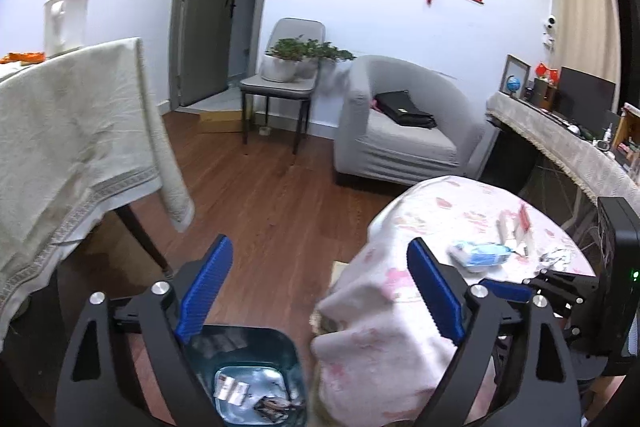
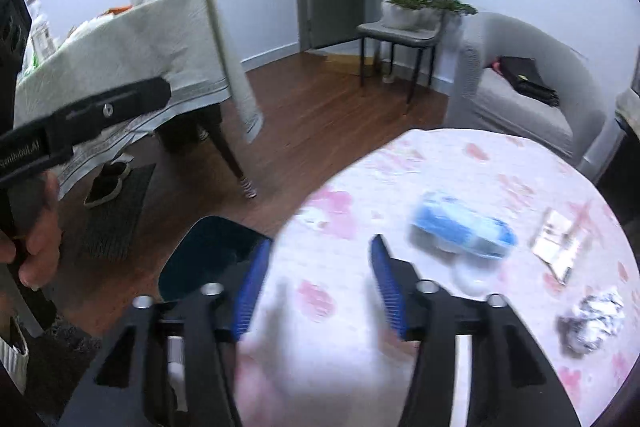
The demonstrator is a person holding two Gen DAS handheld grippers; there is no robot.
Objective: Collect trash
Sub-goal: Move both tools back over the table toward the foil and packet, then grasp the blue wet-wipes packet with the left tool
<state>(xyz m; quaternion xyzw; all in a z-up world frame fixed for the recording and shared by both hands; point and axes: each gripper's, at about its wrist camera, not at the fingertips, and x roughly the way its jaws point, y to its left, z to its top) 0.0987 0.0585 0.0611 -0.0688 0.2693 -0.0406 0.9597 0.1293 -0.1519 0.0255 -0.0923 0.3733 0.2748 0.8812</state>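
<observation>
Two grippers: both are seen with jaws parted and nothing between the pads.
Left gripper (image 1: pixel 320 287): released and spread wide; it is held over the bin (image 1: pixel 256 379), at the bottom centre of the left view.
Right gripper (image 2: pixel 318 287): released, jaws less wide; it is held over the near edge of the round table (image 2: pixel 400 163), lower centre of the right view.
Bin: some trash is already seen inside; it stands on the floor just beside the table's left edge.
Blue pack (image 2: pixel 464 231): it lies on the table just up and right of the right fingers, its long axis running left to right with a slight drop to the right.
Foil ball (image 2: pixel 596 323): lower right of the right view, farther from the fingers.
Wrapper (image 2: pixel 560 247): right of the blue pack, flat on the cloth.
Nearer hand: the right gripper is judged nearer to the blue pack; in the left view the pack (image 1: pixel 478 253) lies to the right of the left fingers.
Next move, judged: a short reach forward and rightward by the right gripper, its jaws set across the pack's short width.
</observation>
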